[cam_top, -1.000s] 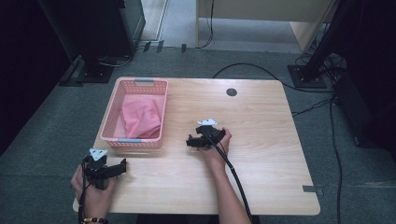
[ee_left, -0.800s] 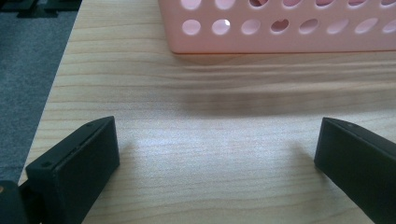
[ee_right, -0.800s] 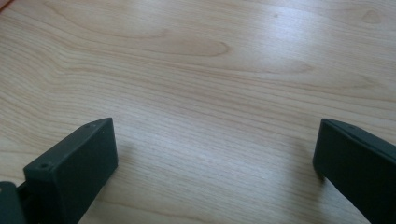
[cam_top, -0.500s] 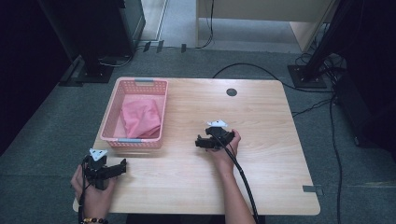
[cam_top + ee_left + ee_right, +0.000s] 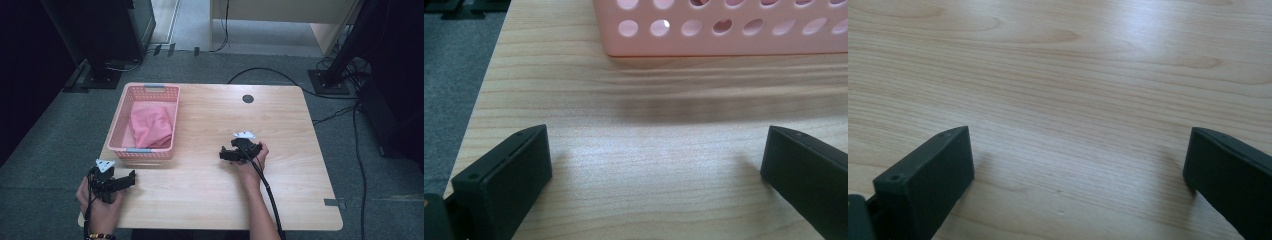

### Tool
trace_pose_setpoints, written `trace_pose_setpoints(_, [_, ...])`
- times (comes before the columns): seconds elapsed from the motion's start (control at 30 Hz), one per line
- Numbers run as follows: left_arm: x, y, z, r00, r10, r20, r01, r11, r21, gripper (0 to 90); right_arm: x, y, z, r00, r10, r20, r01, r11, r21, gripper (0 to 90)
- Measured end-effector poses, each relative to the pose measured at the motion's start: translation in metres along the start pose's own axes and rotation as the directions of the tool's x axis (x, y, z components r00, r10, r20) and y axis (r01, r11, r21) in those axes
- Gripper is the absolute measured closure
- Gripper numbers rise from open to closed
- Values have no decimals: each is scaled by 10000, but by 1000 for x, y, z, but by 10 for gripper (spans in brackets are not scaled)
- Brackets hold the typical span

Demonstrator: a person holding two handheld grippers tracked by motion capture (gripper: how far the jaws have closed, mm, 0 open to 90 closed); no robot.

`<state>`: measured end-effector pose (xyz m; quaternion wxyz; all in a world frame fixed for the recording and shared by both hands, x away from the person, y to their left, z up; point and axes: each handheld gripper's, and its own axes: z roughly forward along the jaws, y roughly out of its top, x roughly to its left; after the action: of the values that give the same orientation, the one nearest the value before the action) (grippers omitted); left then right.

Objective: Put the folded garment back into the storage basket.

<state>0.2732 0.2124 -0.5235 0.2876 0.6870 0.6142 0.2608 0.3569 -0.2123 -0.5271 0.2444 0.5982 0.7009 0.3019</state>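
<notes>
A pink plastic basket point(image 5: 116, 131) stands on the left part of the wooden table point(image 5: 280, 120), with a folded pink cloth point(image 5: 151, 125) lying inside it. My left gripper point(image 5: 131, 178) rests low near the table's front left corner, just in front of the basket, jaws wide open with nothing between them. In the left gripper view the basket's perforated wall point(image 5: 724, 35) sits a short way beyond the open left gripper point(image 5: 656, 150). My right gripper point(image 5: 224, 153) is at the middle of the table, pointing left. It stands open over bare wood in the right gripper view point(image 5: 1078, 150).
A dark round cable hole point(image 5: 248, 98) sits near the table's far edge. Cables point(image 5: 280, 75) run over the grey carpet behind the table. Black stands point(image 5: 100, 75) rise at the back left and back right.
My right gripper has drawn back to the right and toward the person, away from the basket. The left gripper has stayed in place.
</notes>
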Motion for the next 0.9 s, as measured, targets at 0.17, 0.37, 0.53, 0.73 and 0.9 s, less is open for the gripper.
trace_pose_setpoints(0.17, [0,0,0,10000,0,0,0,10000,1,0,-10,-3,-3,9999,94,116,-94,10000,-3,0])
trace_pose_setpoints(0.37, [0,0,0,10000,0,-2,0,10000,1,0,-19,-6,-6,9994,237,248,-236,9997,-20,0])
trace_pose_setpoints(0.53, [0,0,0,10000,-1,-3,1,10000,-3,0,-24,-7,-8,9990,307,313,-306,9995,-15,0])
trace_pose_setpoints(0.73, [0,0,0,10000,-1,-3,1,10000,-3,0,-32,-8,-9,9983,415,414,-415,9991,-14,0])
trace_pose_setpoints(0.9, [0,0,0,10000,-1,-3,1,10000,-4,0,-38,-10,-11,9974,514,514,-514,9987,-20,0])
